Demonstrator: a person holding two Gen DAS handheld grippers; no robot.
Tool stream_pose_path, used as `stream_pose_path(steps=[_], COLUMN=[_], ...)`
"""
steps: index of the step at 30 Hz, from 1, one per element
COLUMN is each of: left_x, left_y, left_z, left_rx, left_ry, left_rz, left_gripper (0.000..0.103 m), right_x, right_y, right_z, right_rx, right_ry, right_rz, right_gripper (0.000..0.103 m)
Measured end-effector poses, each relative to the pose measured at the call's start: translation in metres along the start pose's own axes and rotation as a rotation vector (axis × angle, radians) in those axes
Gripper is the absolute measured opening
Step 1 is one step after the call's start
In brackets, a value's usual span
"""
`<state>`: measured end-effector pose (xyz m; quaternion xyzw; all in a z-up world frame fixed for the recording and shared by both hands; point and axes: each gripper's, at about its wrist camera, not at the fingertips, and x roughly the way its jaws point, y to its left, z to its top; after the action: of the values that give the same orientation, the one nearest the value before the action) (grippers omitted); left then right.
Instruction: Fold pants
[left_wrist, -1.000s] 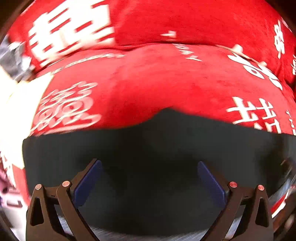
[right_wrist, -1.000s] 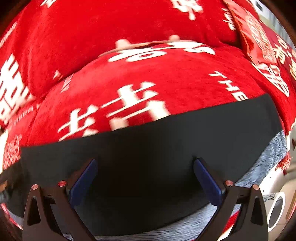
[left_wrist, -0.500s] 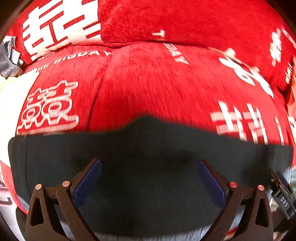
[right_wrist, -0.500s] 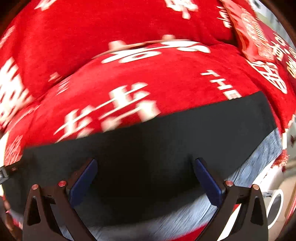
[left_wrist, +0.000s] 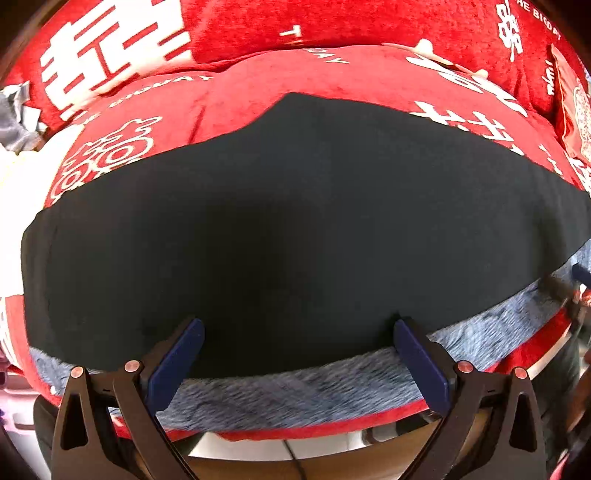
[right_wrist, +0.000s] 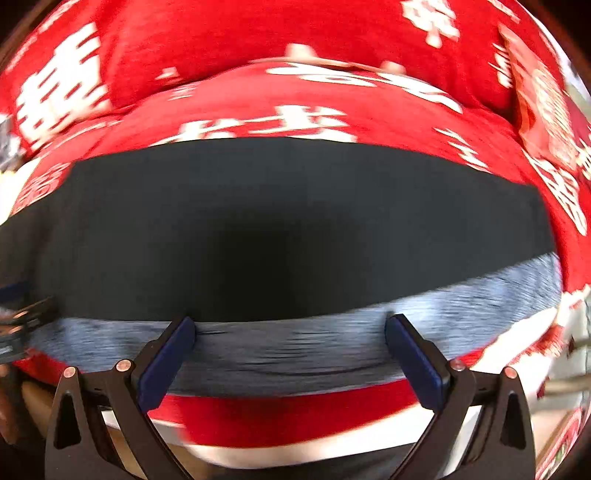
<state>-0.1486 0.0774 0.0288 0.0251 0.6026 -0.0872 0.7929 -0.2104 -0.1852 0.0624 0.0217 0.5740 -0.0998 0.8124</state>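
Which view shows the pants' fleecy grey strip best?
The left wrist view: the grey strip is fairly sharp along the pants. The right wrist view shows the strip too, but motion-blurred.

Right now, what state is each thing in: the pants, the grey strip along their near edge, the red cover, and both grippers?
Pants: spread flat on the red cover, not gripped.
Grey strip: showing along the pants' near edge.
Red cover: lying under the pants.
Left gripper: open, empty.
Right gripper: open, empty.
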Motion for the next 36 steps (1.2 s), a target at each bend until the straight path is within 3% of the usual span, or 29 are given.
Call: stream_pose_path(steps=[4, 7, 12, 16, 22, 25, 28, 30, 34, 36], left_x=[-0.005, -0.022, -0.025, -0.005, -0.025, -0.039, -0.041, -0.036, -0.024, -0.016], left_y=[0.014, 0.034, 0.093, 0.134, 0.159, 0.138, 0.082, 0.02, -0.064, -0.098], left_z=[-0.011, -0.023, -0.038, -0.055, -0.069, -0.055, -0.028, -0.009, 0.018, 0.028], left_rx=[-0.036, -0.072, -0.251, -0.377, -0.469, -0.421, -0.291, -0.153, 0.024, 0.071], left_ry=[0.015, -0.03, -0.017, 0.073, 0.047, 0.009, -0.003, 0.003, 0.024, 0.049], left_rz=[0.034, 0.122, 0.143, 0.174, 0.204, 0.182, 0.089, 0.013, -0.025, -0.037], left_gripper=[0.103, 0.103, 0.103, 0.103, 0.103, 0.103, 0.103, 0.103, 0.103, 0.103], right_x=[0.005, 0.007, 0.002, 0.001, -0.002, -0.012, -0.013, -0.004, 0.009, 0.01], right_y=[-0.048, -0.067, -0.04, -0.026, -0.065, -0.08, -0.067, -0.062, -0.098, -0.137], right_z=[0.002, 0.005, 0.008, 0.005, 0.006, 0.007, 0.009, 0.011, 0.019, 0.026], right_rx=[0.102, 0.177, 0.104, 0.064, 0.15, 0.204, 0.126, 0.082, 0.177, 0.268], right_ry=[0.001, 0.017, 0.006, 0.0, 0.006, -0.017, -0.033, -0.023, -0.031, -0.039], right_rz=[-0.024, -0.026, -0.052, -0.037, -0.079, -0.075, -0.017, 0.008, -0.019, -0.115], right_gripper=[0.103, 0.103, 0.103, 0.103, 0.103, 0.103, 0.103, 0.103, 0.103, 0.103])
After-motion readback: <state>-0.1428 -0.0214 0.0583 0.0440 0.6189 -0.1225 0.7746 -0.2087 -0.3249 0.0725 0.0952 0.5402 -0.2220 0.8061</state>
